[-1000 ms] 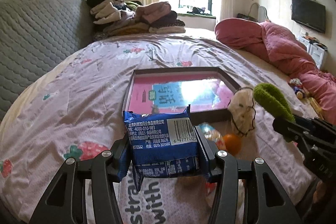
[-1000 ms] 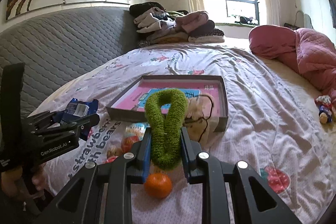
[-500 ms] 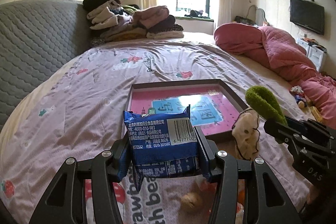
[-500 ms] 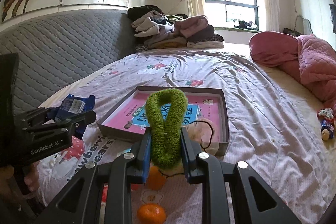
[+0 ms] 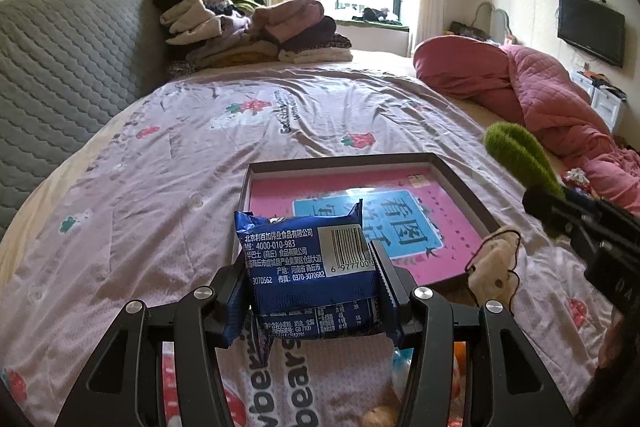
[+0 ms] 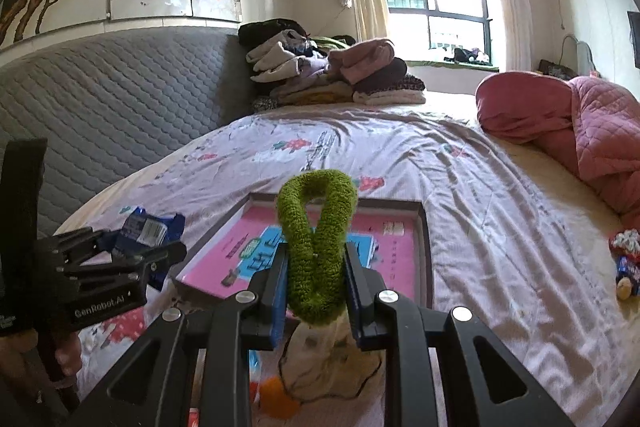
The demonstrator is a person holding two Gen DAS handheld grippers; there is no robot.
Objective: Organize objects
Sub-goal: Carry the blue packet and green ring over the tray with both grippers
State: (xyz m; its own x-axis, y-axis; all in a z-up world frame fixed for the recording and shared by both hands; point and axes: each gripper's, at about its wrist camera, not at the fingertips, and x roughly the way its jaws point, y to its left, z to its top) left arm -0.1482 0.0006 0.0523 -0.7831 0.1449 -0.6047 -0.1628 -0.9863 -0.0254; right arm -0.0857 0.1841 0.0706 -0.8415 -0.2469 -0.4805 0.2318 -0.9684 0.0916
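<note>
Left gripper (image 5: pixel 314 281) clamped blue snack packet (image 5: pixel 310 267), right gripper (image 6: pixel 315 281) pinched green plush loop (image 6: pixel 316 239) (cream pouch dangling): best lowered level into the tray (image 5: pixel 460 179) before release.

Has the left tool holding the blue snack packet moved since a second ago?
Yes. The left tool carried the blue snack packet forward toward the tray, which now looks closer and lower in its view.
</note>
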